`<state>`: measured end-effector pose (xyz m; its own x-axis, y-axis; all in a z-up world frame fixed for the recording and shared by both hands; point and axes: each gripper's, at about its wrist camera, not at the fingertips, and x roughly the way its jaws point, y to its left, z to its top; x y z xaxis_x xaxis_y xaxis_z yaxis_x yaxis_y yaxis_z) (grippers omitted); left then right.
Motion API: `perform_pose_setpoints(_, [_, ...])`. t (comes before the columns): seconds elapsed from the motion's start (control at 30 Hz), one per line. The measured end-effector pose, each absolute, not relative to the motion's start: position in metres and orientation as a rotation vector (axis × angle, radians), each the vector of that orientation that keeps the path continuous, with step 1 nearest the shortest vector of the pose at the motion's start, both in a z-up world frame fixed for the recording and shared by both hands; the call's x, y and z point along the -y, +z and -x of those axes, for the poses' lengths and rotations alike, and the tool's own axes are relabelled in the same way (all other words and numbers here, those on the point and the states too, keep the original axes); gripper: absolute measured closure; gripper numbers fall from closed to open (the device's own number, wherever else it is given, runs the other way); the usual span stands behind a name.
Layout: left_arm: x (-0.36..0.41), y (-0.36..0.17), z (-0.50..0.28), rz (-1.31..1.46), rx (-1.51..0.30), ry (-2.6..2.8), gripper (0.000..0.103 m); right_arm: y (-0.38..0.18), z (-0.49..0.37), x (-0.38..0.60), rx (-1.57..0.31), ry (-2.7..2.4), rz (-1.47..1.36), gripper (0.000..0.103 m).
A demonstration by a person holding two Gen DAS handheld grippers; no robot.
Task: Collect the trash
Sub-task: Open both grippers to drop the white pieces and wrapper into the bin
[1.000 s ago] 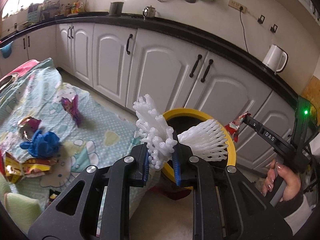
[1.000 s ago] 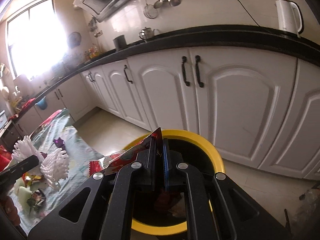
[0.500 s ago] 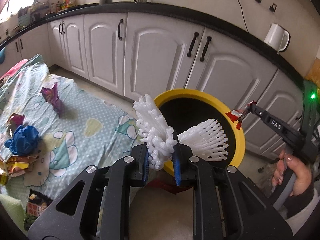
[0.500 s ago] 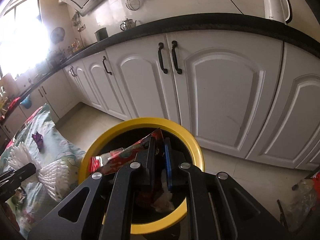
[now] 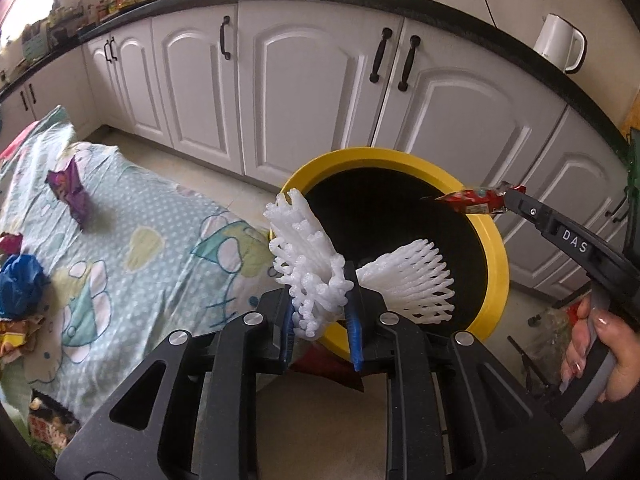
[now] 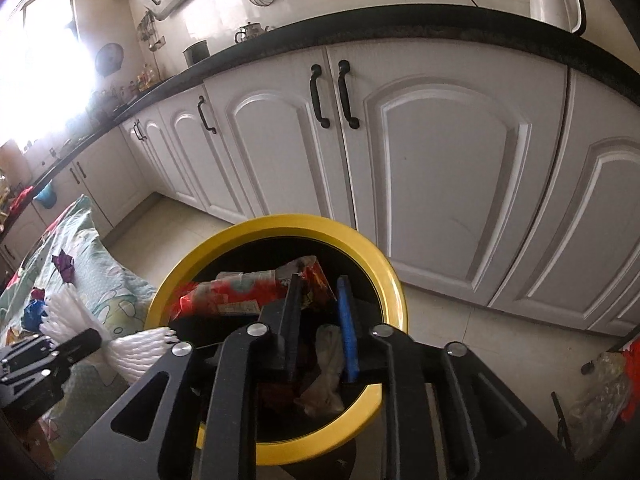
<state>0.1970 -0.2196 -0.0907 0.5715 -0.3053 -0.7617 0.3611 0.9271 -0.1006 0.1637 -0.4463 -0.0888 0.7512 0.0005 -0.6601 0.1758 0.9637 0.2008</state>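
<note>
A yellow-rimmed black bin (image 5: 500, 248) stands on the floor beside the table. My left gripper (image 5: 320, 312) is shut on a white foam net (image 5: 308, 264), pinched at its middle, and its right half fans out over the bin's mouth. My right gripper (image 6: 320, 316) hangs over the bin (image 6: 396, 300) with its jaws opening. A red snack wrapper (image 6: 240, 292) leans against its left finger, and a gap shows to the blue pad. In the left wrist view the wrapper (image 5: 472, 200) sticks out from the right gripper's tip (image 5: 508, 200). Trash lies inside the bin.
The table, under a teal cartoon cloth (image 5: 160, 240), carries a purple wrapper (image 5: 70, 192), a crumpled blue bag (image 5: 20, 284) and more wrappers (image 5: 16, 336). White cabinets (image 6: 440, 160) stand behind the bin. A clear plastic bag (image 6: 600, 384) lies on the floor at right.
Both grippers have sunk closer to the bin. The right jaws have parted, so the red wrapper is no longer pinched. The left gripper has carried the foam net over the rim.
</note>
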Motion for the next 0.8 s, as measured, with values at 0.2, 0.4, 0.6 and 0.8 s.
perform_pose_setpoints(0.2, [0.229, -0.092, -0.2, -0.066, -0.887, -0.432, 0.08, -0.09, -0.164, 0.45, -0.718, -0.095, -0.285, 0.077])
perform_pose_setpoints(0.4, [0.234, -0.09, -0.2, -0.06, -0.886, -0.452, 0.055, -0.088, -0.162, 0.456, -0.705, -0.106, -0.31, 0.063])
perform_pose_setpoints(0.6, [0.227, -0.088, -0.197, -0.04, -0.882, -0.447, 0.031, -0.086, -0.161, 0.458, -0.691, -0.114, -0.323, 0.054])
perform_pose_setpoints(0.8, [0.215, -0.076, -0.19, -0.016, -0.844, -0.423, 0.011, -0.079, -0.157, 0.457, -0.671, -0.115, -0.331, 0.04])
